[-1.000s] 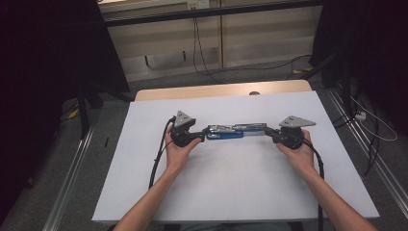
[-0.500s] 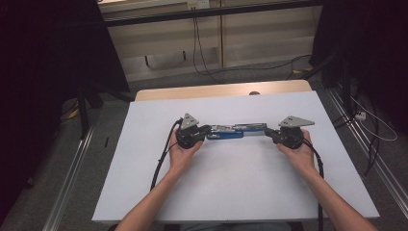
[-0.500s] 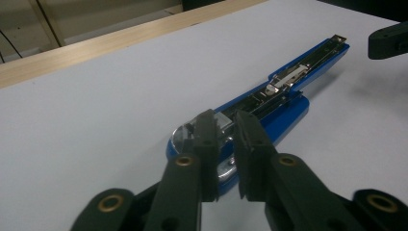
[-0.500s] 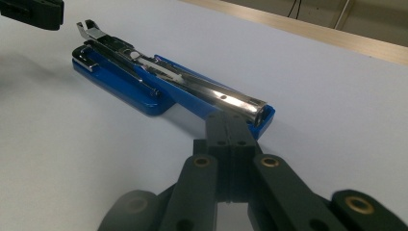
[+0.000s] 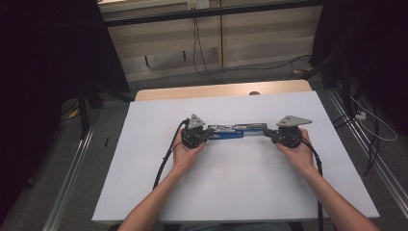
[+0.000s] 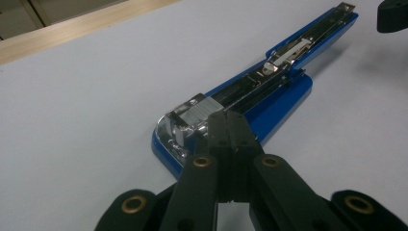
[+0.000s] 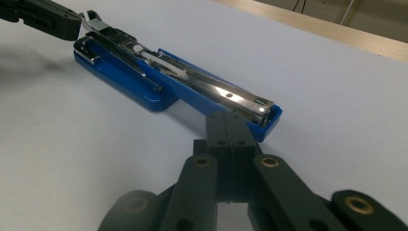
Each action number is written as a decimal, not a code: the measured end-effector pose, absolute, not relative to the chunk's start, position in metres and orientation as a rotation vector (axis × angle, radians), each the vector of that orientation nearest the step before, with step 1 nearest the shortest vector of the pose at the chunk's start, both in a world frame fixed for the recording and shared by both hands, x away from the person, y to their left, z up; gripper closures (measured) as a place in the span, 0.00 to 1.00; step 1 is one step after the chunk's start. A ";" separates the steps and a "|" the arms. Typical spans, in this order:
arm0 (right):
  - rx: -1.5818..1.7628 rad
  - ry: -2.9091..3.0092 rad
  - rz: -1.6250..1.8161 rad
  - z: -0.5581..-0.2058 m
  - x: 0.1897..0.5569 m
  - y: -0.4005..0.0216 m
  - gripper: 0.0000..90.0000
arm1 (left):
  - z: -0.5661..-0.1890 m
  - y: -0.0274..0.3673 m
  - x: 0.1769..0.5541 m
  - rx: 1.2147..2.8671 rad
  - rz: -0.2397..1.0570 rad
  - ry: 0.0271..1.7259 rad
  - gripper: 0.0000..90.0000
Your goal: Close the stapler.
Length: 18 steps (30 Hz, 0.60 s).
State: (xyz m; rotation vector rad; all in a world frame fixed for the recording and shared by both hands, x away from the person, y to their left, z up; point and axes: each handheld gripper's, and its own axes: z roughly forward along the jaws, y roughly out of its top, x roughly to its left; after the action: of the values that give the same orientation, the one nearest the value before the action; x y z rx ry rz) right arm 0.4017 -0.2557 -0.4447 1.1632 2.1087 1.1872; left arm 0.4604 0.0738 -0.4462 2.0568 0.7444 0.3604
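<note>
A blue stapler lies swung open and flat on the white table top, its metal staple channel facing up. My left gripper is shut, its tips resting on the stapler's left metal end. My right gripper is shut too, its tips touching the stapler's right end. In the left gripper view the closed jaws overlap the stapler, with the right gripper far off. In the right gripper view the closed jaws meet the stapler; the left gripper sits at its far end.
A wooden table edge runs along the back of the white top. Cables trail on the floor beyond it. Metal rails flank the table on both sides. Each gripper's black cable runs back along the forearm.
My left gripper has slid right, up against the stapler's left end. The right gripper has edged slightly left. The stapler has stayed in place.
</note>
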 end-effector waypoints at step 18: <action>1.205 2.189 1.075 -0.454 0.409 -0.252 1.00 | -0.453 0.073 0.465 2.064 0.356 0.746 1.00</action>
State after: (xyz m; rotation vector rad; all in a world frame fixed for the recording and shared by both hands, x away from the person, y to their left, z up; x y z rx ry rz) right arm 0.4095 -0.2520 -0.4540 1.2052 2.1889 1.0745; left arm 0.4651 0.0728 -0.4532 2.0640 0.7464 0.3559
